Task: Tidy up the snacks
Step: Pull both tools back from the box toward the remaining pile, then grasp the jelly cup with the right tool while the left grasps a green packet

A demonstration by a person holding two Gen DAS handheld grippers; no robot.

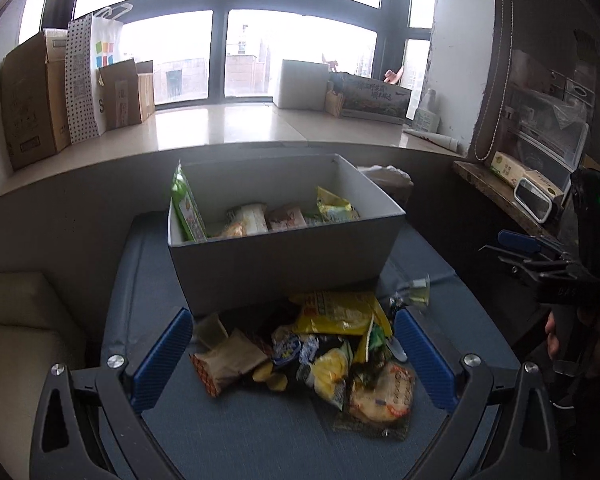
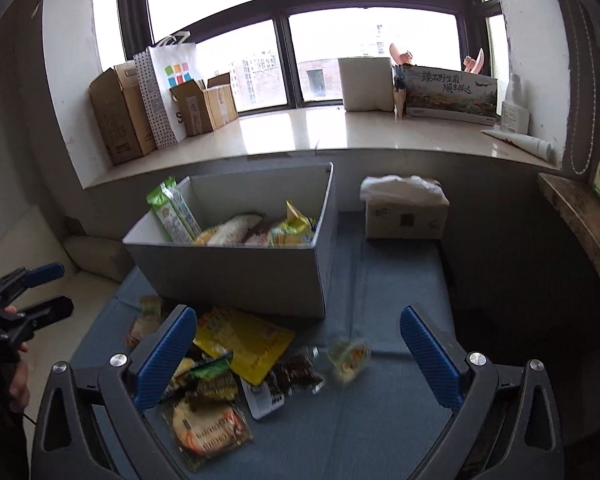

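Both tools hang wide open over the blue tabletop (image 2: pixel 380 420), gripping nothing. The left tool (image 1: pixel 292 356) frames the loose pile of snacks (image 1: pixel 320 344) lying just in front of the grey box (image 1: pixel 284 260). The right tool (image 2: pixel 296 356) sits beside that pile, a yellow packet (image 2: pixel 248 344) at its left finger. More packets already lie inside the box, a green one (image 2: pixel 172 212) leaning upright against its left wall.
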